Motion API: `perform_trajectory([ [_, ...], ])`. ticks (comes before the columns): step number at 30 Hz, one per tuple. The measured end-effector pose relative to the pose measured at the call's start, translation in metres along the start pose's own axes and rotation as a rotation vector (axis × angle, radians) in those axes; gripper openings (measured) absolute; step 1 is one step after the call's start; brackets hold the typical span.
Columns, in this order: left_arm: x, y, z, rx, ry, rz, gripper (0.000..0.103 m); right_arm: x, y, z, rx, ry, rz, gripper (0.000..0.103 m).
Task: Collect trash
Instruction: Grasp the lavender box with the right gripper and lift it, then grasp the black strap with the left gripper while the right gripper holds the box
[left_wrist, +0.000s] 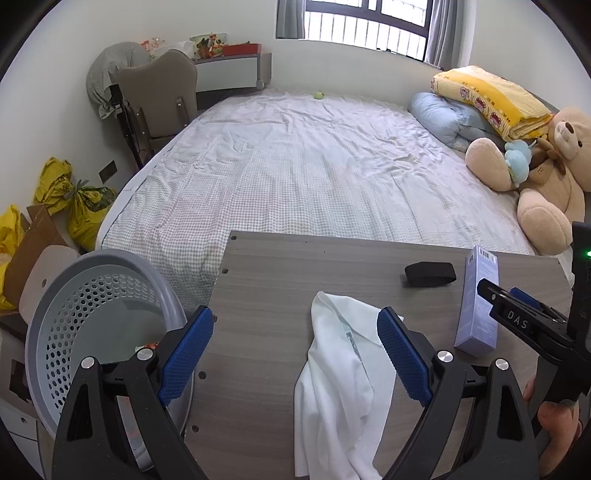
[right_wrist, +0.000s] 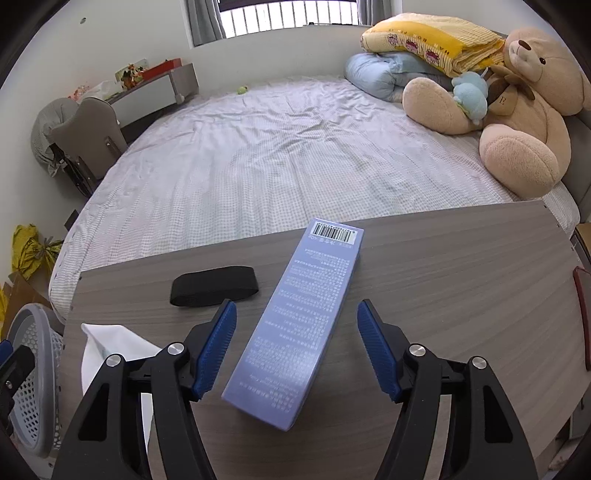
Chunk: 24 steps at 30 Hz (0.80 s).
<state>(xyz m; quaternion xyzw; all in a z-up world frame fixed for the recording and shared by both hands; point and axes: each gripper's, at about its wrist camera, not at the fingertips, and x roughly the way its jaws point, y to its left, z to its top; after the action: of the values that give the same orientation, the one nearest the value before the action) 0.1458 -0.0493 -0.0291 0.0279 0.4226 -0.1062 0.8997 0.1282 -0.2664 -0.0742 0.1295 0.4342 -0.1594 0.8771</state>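
A long lilac carton (right_wrist: 295, 325) with a barcode lies on the wooden table (right_wrist: 461, 266); it also shows in the left wrist view (left_wrist: 478, 299). My right gripper (right_wrist: 297, 350) is open, its blue pads on either side of the carton without touching it. A white crumpled cloth (left_wrist: 340, 384) lies on the table in front of my left gripper (left_wrist: 295, 354), which is open and empty above the table's left part. A flat black band (right_wrist: 214, 285) lies left of the carton. A grey perforated basket (left_wrist: 99, 317) stands left of the table.
Behind the table is a bed (left_wrist: 295, 166) with a teddy bear (right_wrist: 517, 107), pillows and a small green ball (left_wrist: 318, 95). Yellow bags (left_wrist: 74, 199) and cardboard lie on the floor at left. A chair (left_wrist: 162, 99) stands by the bed.
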Motion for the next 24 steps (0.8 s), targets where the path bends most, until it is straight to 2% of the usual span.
perform_trajectory([
  [2, 0.005, -0.004, 0.004, 0.003, 0.005, 0.000, 0.089, 0.007, -0.002, 0.002, 0.015, 0.023, -0.003, 0.069],
  [11, 0.026, -0.023, 0.012, 0.019, 0.038, -0.014, 0.089, 0.033, -0.006, 0.002, 0.037, 0.106, 0.004, 0.069],
  [18, 0.034, -0.033, 0.014, 0.030, 0.055, -0.007, 0.089, 0.039, -0.009, 0.001, 0.036, 0.099, 0.011, 0.069],
  [24, 0.040, -0.044, 0.013, 0.045, 0.078, -0.012, 0.089, 0.035, -0.014, 0.001, 0.019, 0.078, 0.046, 0.056],
])
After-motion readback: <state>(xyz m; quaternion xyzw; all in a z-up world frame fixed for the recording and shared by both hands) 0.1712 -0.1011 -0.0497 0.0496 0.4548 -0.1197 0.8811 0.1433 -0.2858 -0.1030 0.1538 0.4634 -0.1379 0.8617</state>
